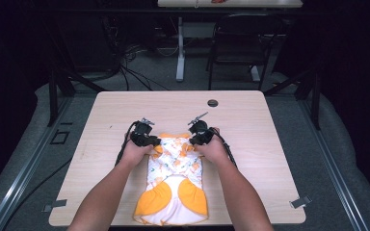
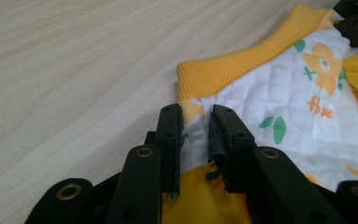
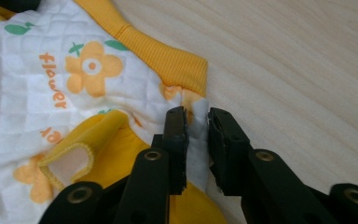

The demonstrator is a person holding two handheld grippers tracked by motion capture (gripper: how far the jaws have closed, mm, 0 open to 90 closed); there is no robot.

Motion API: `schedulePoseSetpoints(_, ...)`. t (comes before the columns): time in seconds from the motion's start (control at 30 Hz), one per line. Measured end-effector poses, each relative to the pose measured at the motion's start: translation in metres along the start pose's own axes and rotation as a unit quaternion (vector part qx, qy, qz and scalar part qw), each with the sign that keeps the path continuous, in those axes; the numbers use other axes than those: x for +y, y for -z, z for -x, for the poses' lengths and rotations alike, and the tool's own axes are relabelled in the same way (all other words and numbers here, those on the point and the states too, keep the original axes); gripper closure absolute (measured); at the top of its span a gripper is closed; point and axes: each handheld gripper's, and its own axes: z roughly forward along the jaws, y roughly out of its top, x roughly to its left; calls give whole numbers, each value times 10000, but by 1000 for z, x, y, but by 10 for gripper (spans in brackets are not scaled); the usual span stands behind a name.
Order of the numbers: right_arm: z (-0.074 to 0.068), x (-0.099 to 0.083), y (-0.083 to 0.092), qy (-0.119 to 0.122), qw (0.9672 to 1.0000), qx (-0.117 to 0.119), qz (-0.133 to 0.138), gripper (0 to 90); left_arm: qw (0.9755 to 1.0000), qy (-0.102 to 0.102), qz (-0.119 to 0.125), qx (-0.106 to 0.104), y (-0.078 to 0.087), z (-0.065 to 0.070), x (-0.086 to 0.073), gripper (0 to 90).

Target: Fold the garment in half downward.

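In the high view, a small quilted garment (image 1: pixel 174 180), white with orange flowers and yellow patches, is seen lying flat on the desk (image 1: pixel 250 130), with its far end lying between the two grippers and its near end reaching back toward the person. The left gripper (image 1: pixel 155 143) is held at the garment's far left corner and the right gripper (image 1: pixel 192 141) at its far right corner, each hand wrapped around its tool, the two being set close to one another across the cloth. In the left gripper view, the left gripper (image 2: pixel 196 122) is shown pinched on a fold of the white quilted cloth (image 2: pixel 279 102), the fabric being squeezed between the two black jaws; a yellow ribbed band (image 2: pixel 242 65) is seen just ahead of the jaws and to their right, and bare wood lies to their left. In the right gripper view, the right gripper (image 3: pixel 197 122) is likewise clamped on a white edge of the garment (image 3: pixel 74 84), with the yellow ribbed band (image 3: pixel 168 58) just ahead of the jaws, the flower print spread away to their left, and bare desk (image 3: pixel 298 70) to their right.
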Motion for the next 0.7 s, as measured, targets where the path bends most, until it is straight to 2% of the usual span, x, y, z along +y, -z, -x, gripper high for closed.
schedulePoseSetpoints(0.03, 0, 0, -1, -93, 9999, 50, 38, 808, 10000, 27, 7, -20, 0, -1, 0, 774)
schedulePoseSetpoints(0.1, 1, 0, 0, -96, 9999, 81, 15, 822, 10000, 18, -6, -21, 0, -1, 0, 785)
schedulePoseSetpoints(0.13, 1, -1, -1, -203, 9997, 158, 50, 858, 10000, 35, -9, -35, 0, 0, 0, 809)
schedulePoseSetpoints(0.2, 1, -1, 0, -214, 9997, 134, 52, 881, 10000, 3, -20, -29, 1, 0, 0, 834)
schedulePoseSetpoints(0.33, 0, 1, 2, -85, 9999, 81, -20, 891, 10000, -35, 0, -12, 3, 2, 2, 854)
schedulePoseSetpoints(0.37, -3, 1, 3, -168, 9996, 99, 182, 891, 10000, -68, 5, -25, 6, 2, 2, 860)
schedulePoseSetpoints(0.4, -1, 2, 7, -73, 9999, 103, 57, 892, 10000, -64, 28, -38, 7, 2, 3, 863)
schedulePoseSetpoints(0.43, -1, 2, 7, -73, 9999, 103, 57, 892, 10000, -64, 28, -38, 7, 2, 3, 867)
schedulePoseSetpoints(0.47, -1, 3, 10, -75, 9998, 127, 129, 892, 9999, -47, 77, -61, 10, 2, 3, 869)
schedulePoseSetpoints(0.57, -1, 4, 15, -16, 9998, 169, 112, 891, 9999, -5, 115, -108, 14, 2, 4, 871)
schedulePoseSetpoints(0.63, -2, 4, 20, -69, 9993, 257, 275, 891, 9998, -40, 140, -138, 16, 2, 5, 871)
schedulePoseSetpoints(0.7, -2, 5, 23, -22, 9993, 274, 250, 891, 9997, -44, 186, -155, 20, 2, 6, 871)
